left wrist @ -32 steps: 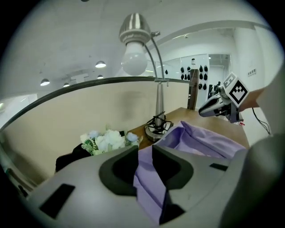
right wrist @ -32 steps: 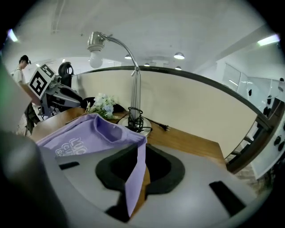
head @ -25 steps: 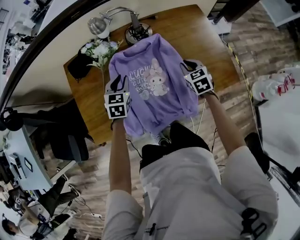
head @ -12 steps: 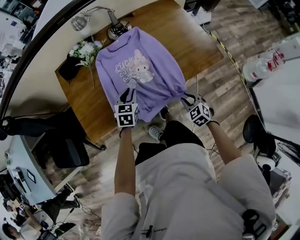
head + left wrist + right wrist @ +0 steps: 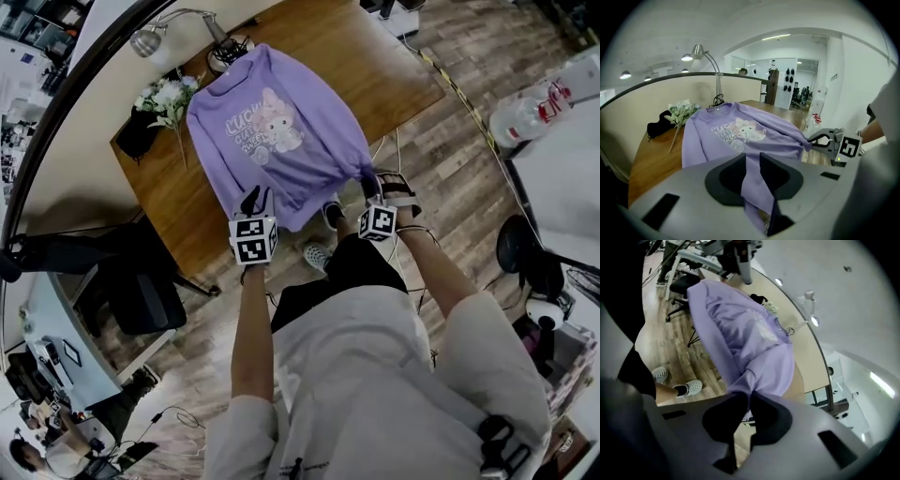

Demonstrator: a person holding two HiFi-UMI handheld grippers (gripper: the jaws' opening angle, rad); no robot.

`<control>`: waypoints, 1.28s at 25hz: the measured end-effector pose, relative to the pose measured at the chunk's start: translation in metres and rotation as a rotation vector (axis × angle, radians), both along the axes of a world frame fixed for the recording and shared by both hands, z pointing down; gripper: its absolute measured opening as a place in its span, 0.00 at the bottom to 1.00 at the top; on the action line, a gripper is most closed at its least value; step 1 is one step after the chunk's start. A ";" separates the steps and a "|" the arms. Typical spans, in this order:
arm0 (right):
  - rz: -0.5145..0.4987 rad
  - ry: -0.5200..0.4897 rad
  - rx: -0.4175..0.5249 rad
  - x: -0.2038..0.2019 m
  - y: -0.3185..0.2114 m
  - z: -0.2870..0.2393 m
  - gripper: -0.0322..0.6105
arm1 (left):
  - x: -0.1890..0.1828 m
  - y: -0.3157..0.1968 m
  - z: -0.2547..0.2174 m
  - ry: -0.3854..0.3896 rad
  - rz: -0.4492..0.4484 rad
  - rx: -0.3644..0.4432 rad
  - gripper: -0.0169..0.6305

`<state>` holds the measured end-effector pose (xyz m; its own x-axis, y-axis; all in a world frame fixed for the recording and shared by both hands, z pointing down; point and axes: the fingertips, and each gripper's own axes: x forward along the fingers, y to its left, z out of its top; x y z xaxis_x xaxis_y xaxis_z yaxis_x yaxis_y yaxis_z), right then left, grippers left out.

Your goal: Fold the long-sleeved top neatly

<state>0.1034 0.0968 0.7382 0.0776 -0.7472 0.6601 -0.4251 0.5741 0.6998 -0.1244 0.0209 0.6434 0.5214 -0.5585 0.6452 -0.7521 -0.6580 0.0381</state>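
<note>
Item: long-sleeved top (image 5: 272, 131), lilac, cartoon print facing up; lies spread on the worktop (image 5: 394, 66), collar at the far end beside the lamp (image 5: 155, 37) and the flowers (image 5: 171, 94); hem at the near edge, hanging a little past it above the floor (image 5: 450, 141).

Left claw (image 5: 253, 197): pinching the hem's left corner; its own view shows a strip of lilac cloth running down between the two jaws, which press on it.

Right claw (image 5: 380, 181): pinching the hem's right corner, the ribbed edge bunched at the jaw tips; its jaws have just been closing, with the cloth between them.

Position of both: just off the near edge of the worktop, well apart, the hem drawn out between them.

Progress, as judged: laying-out looks largely done; body fairly smooth, front up, roughly square to the worktop; no fold yet visible in the body; sleeves appear to lie close along the sides, though their exact lie cannot be told.

Outstanding, as judged: sleeves to be brought in; body to be folded over; edges to be squared; nearly all of the folding proper remains.
</note>
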 end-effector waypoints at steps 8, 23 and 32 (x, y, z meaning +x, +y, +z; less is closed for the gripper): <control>0.236 -0.471 0.085 0.065 -0.028 -0.118 0.08 | -0.024 -0.001 -0.011 0.024 -0.068 0.016 0.18; 0.567 -0.866 0.003 0.280 -0.264 -0.232 0.09 | -0.044 -0.041 -0.027 -0.011 -0.354 -0.029 0.18; 0.720 -0.946 -0.176 0.381 -0.350 -0.163 0.09 | -0.068 -0.038 -0.013 -0.061 -0.617 -0.075 0.18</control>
